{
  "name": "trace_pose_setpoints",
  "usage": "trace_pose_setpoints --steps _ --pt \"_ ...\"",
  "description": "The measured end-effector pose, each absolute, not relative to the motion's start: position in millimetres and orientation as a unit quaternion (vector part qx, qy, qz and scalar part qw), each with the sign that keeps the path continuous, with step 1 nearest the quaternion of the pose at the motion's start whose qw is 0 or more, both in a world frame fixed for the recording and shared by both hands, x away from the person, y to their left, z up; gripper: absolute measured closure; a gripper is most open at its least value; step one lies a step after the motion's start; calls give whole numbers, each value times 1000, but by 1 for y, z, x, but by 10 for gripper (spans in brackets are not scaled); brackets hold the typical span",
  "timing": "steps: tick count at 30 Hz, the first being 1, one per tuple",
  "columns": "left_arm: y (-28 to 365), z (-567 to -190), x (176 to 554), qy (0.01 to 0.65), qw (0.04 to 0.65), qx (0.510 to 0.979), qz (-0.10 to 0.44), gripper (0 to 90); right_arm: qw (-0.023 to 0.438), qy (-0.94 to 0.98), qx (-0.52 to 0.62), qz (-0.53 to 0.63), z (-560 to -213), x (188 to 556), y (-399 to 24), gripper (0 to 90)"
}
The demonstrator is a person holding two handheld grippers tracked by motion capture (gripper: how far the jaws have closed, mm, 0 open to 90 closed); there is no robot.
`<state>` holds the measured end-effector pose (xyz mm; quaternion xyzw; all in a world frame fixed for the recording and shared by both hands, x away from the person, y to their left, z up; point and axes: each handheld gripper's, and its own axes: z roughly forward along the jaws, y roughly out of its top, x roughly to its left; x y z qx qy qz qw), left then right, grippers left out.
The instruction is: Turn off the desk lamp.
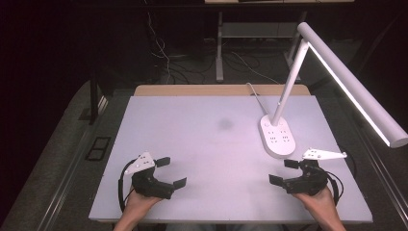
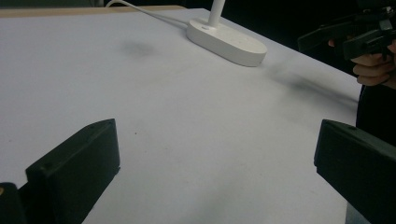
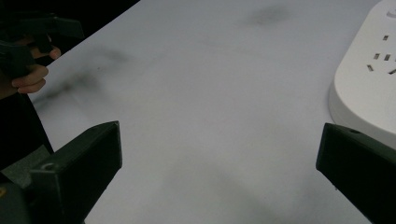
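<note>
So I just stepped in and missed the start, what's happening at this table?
A person holds a two-jaw gripper in each hand near the front edge of the white table. The left gripper and the right gripper both stand open with nothing between their jaws, pointing toward each other over bare tabletop. The white desk lamp, its base set with sockets, stands just beyond the right gripper, untouched.

A white table (image 1: 207, 144) carries a lit desk lamp (image 1: 308, 72), its socketed base (image 1: 277, 136) at right.
</note>
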<state>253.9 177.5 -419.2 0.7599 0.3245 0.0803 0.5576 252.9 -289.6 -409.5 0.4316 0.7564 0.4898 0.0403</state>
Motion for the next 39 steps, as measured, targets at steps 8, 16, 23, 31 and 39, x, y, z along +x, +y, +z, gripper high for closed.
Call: trace_pose_setpoints --steps 8,16,23,31,39 --pt "179 -420 253 326 556 760 82 0 33 759 434 485 -405 254 -291 8" --pt "179 -420 252 326 552 763 85 0 35 760 435 481 -400 257 -292 9" --pt "180 -420 251 328 553 761 85 0 44 765 430 478 -392 263 -293 9" --pt "179 -420 251 328 552 761 86 0 48 769 429 471 -385 271 -297 8" --pt "179 -420 251 329 552 761 86 0 50 771 430 467 -376 278 -300 9"
